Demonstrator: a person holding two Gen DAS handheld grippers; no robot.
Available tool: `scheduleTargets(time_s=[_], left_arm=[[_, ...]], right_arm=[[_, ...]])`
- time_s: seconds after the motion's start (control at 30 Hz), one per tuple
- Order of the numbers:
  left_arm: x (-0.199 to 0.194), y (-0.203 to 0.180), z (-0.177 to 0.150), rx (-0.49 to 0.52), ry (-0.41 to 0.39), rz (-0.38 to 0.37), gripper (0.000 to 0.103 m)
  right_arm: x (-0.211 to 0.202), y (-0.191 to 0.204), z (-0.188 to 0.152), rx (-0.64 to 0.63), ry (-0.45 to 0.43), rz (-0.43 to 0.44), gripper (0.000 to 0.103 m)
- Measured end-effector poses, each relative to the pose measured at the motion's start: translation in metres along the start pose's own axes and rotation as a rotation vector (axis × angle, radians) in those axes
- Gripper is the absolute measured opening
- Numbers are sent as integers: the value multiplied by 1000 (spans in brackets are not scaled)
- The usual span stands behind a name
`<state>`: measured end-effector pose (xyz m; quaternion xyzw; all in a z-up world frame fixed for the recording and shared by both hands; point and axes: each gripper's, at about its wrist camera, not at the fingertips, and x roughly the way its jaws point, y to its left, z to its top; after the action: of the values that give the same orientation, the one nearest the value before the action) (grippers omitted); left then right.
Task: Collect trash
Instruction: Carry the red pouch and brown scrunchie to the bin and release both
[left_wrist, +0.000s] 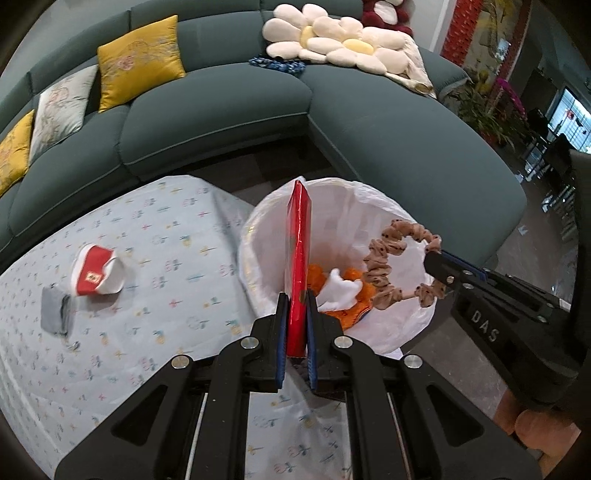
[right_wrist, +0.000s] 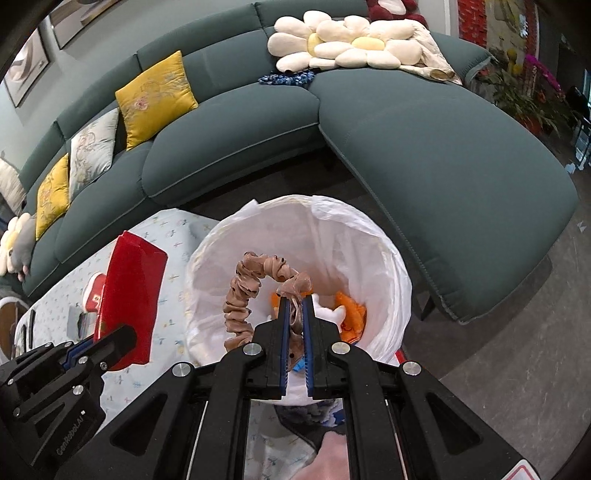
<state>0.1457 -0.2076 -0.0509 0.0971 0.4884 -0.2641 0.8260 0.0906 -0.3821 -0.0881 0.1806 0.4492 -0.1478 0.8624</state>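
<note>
Partly complete: orange and white scraps (left_wrist: 343, 291) lie in the lined bin (left_wrist: 369, 206); left tongs (left_wrist: 295, 295) clamp the red packet (left_wrist: 297, 258) and right tongs (right_wrist: 294, 301) clamp the brown scrunchie (right_wrist: 240, 295) over it; a red-white carton (left_wrist: 96, 275) and grey item (left_wrist: 55, 310) remain near the tabletop (left_wrist: 166, 229) far edge

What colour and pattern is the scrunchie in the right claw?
Tan scrunchie with small dark dots, clearest in the left wrist view.

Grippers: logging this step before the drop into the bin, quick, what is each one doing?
Left gripper: shut on the red packet.
Right gripper: shut on the brown scrunchie.
</note>
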Motion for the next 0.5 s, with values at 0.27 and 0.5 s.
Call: scheduleTargets(time_s=[0.27,0.5], left_arm=[[13,-13,16,10,6,-24,13],[12,-11,24,-19,-20,0,42]], right_arm=[[14,-5,6,11,13,-14,8],[14,-8,10,33,-2,-31,18]])
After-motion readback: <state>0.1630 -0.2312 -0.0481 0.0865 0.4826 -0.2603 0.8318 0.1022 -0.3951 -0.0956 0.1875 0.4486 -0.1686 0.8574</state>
